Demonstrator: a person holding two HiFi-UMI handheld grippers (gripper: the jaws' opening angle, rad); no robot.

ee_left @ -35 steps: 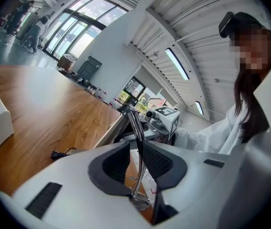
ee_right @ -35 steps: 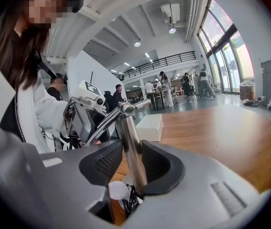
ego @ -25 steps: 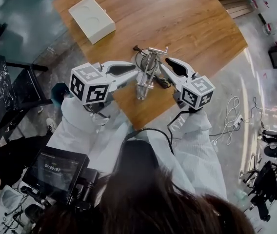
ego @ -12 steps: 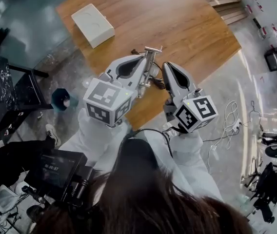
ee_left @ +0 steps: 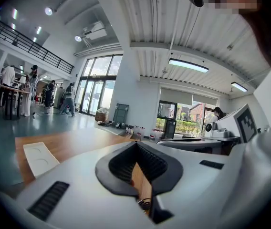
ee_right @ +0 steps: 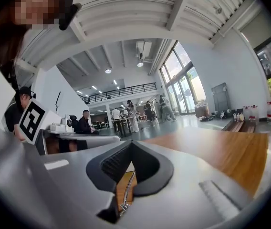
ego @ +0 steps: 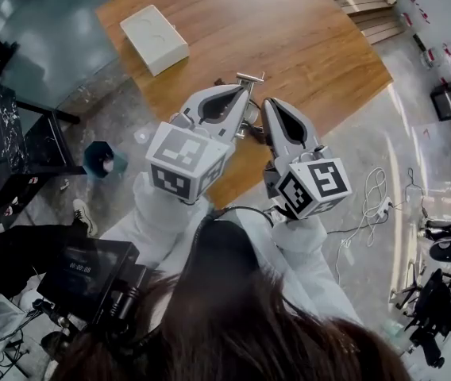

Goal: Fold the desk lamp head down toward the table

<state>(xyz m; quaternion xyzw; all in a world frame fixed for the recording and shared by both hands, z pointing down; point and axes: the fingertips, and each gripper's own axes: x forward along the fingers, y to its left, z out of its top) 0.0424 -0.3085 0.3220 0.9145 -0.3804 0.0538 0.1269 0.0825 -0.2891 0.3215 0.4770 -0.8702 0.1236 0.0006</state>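
The metal desk lamp [ego: 248,78] lies low on the wooden table [ego: 305,30], mostly hidden under my two grippers; only its thin top bar and a bit of its arm show. My left gripper [ego: 239,94] and right gripper [ego: 269,105] hover side by side above it, both shut with nothing between the jaws. In the left gripper view the left gripper [ee_left: 136,145] has its pads together, with table wood and a dark cable [ee_left: 145,204] below. In the right gripper view the right gripper [ee_right: 130,145] is shut too, and a chrome lamp rod [ee_right: 127,190] shows beneath it.
A white box [ego: 154,38] sits at the table's far left corner, also in the left gripper view as the white box [ee_left: 39,159]. The table's near edge [ego: 233,189] lies just under my hands. Cables [ego: 376,189] trail on the floor at right. People stand far off in the hall.
Both grippers flanked the lamp with jaws open a second ago. They have since shut and risen toward the camera, away from the lamp, which stays on the table.
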